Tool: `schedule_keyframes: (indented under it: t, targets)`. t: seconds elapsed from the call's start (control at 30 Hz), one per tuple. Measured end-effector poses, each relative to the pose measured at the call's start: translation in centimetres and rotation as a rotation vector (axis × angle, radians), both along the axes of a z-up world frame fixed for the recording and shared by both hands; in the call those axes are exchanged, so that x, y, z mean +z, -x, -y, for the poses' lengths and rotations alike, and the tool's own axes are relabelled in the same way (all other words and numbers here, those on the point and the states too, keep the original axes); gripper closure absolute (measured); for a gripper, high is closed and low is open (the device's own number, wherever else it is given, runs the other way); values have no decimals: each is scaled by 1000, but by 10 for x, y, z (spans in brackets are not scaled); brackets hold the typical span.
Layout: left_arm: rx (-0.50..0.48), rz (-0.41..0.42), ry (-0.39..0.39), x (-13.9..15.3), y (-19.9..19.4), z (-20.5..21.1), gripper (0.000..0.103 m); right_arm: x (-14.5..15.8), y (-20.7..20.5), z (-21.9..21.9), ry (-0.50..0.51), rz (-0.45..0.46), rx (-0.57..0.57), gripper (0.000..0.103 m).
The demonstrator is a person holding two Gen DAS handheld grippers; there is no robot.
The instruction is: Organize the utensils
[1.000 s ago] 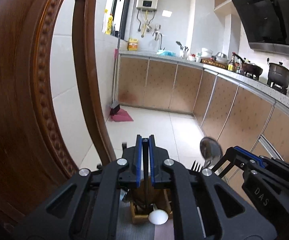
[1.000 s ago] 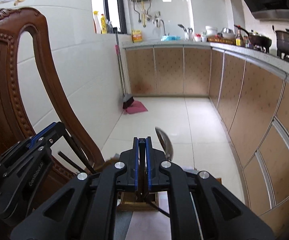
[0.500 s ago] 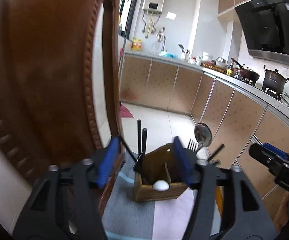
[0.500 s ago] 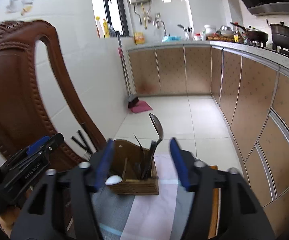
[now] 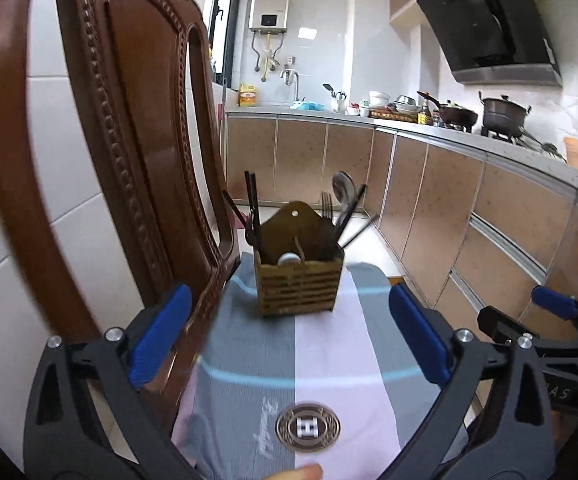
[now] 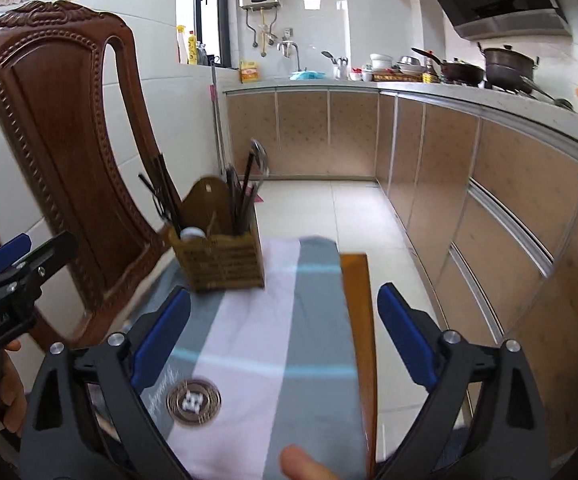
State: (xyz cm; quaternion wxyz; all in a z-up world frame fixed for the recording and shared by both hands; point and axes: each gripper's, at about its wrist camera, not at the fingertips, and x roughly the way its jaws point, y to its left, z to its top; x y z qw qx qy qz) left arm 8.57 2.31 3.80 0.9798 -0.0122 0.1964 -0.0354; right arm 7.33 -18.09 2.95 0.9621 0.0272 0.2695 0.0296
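A slatted wooden utensil holder (image 5: 297,286) (image 6: 221,258) stands at the far end of a striped cloth (image 5: 301,364) (image 6: 265,344). Black chopsticks (image 5: 252,204), a fork (image 5: 326,210), a metal spoon (image 5: 343,188) and a white spoon (image 5: 288,258) stand in it. My left gripper (image 5: 289,338) is well back from the holder, its jaws opening wide with nothing between them. My right gripper (image 6: 283,332) is likewise back over the cloth, its jaws opening with nothing held. Each gripper shows at the edge of the other's view.
A carved wooden chair back (image 5: 129,160) (image 6: 61,152) rises close on the left of the holder. The table's wooden edge (image 6: 359,312) runs along the right of the cloth. Kitchen cabinets (image 6: 489,200) and a tiled floor lie beyond. A fingertip (image 6: 309,464) shows at the bottom.
Both grippers went from shut to wide open and pulled back from the holder. The chopsticks and the spoon they held now stand in the holder.
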Motion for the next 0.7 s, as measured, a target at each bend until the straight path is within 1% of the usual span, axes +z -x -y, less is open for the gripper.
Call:
schedule_keyframes:
  t: [0.03,0.17,0.33,0.47,0.7]
  targets:
    - [0,5,-12,0,9,4,4,-1,10,2,4,3,-17,3]
    - [-25,-11,-22,-3,35,15,4,1,41,9,-18,34,-50,3]
    - [-24,11,-32,3,61,20,4,11,72,10,14,80,-86,3]
    - [-18,29,-51,10,72,21,4,14,87,7,34,104,-98,3]
    - [-7,42,-62,15,84,20,4,16,98,7,16,106,-94,3]
